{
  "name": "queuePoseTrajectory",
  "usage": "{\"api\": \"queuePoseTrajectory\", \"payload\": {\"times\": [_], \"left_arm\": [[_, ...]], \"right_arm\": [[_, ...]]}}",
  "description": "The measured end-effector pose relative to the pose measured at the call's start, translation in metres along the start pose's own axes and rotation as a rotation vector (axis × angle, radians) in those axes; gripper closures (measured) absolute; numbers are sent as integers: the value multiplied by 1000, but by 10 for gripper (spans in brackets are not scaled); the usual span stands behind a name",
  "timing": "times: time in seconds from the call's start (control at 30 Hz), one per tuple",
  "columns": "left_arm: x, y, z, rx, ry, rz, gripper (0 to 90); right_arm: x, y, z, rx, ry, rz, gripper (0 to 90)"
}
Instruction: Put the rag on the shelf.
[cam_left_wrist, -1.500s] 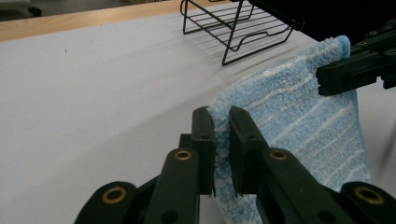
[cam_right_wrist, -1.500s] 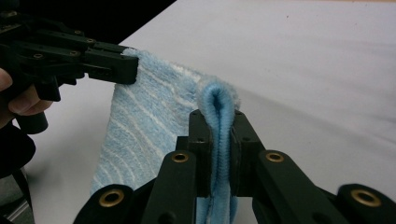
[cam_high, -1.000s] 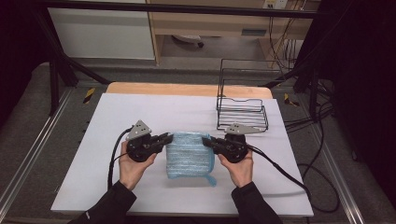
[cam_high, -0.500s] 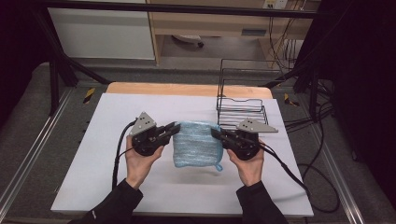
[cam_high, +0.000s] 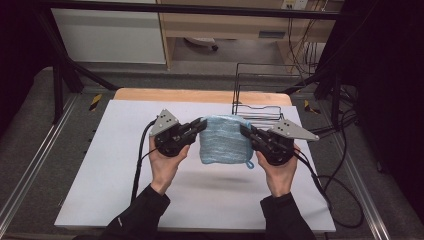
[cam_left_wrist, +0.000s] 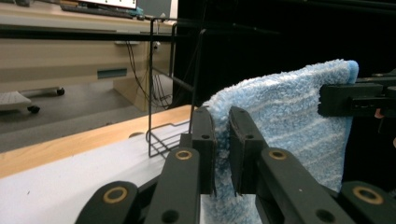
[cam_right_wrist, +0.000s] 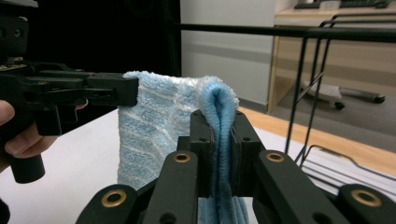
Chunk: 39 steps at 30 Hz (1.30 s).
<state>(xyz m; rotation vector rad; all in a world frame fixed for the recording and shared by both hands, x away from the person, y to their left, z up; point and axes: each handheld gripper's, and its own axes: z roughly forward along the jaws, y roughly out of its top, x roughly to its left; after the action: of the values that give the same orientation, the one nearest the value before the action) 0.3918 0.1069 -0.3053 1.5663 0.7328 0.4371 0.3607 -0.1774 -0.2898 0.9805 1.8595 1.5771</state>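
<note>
Holding a folded blue towel (cam_high: 224, 139) between them, our two tools keep it clear of the table (cam_high: 100, 165), its shadow lying on the white surface below. We note the left tool (cam_high: 200, 125) pinching the towel's upper left corner; in the left gripper view its jaws stand nearly closed with terry cloth pressed between the pads (cam_left_wrist: 222, 149). We note the right tool (cam_high: 243, 130) pinching the upper right corner; in the right gripper view the folded edge of the towel (cam_right_wrist: 219, 121) is clamped tight between its jaws. The cloth hangs down from the two grips, a small loop showing at its lower right corner. A black wire rack (cam_high: 260, 100) stands on the table just behind the towel and right tool.
</note>
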Motion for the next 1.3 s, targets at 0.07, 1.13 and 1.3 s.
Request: {"api": "queuePoseTrajectory", "payload": {"times": [0.07,1.13,1.3], "left_arm": [[-3,4,4,-11,0,6,820],[-34,57,57,-183,-52,14,823],[-37,70,64,-199,-54,25,823]], "right_arm": [[-2,2,-3,-12,-11,0,829],[-35,46,-36,-212,-170,-40,830],[-41,57,-39,-246,-182,-44,830]]}}
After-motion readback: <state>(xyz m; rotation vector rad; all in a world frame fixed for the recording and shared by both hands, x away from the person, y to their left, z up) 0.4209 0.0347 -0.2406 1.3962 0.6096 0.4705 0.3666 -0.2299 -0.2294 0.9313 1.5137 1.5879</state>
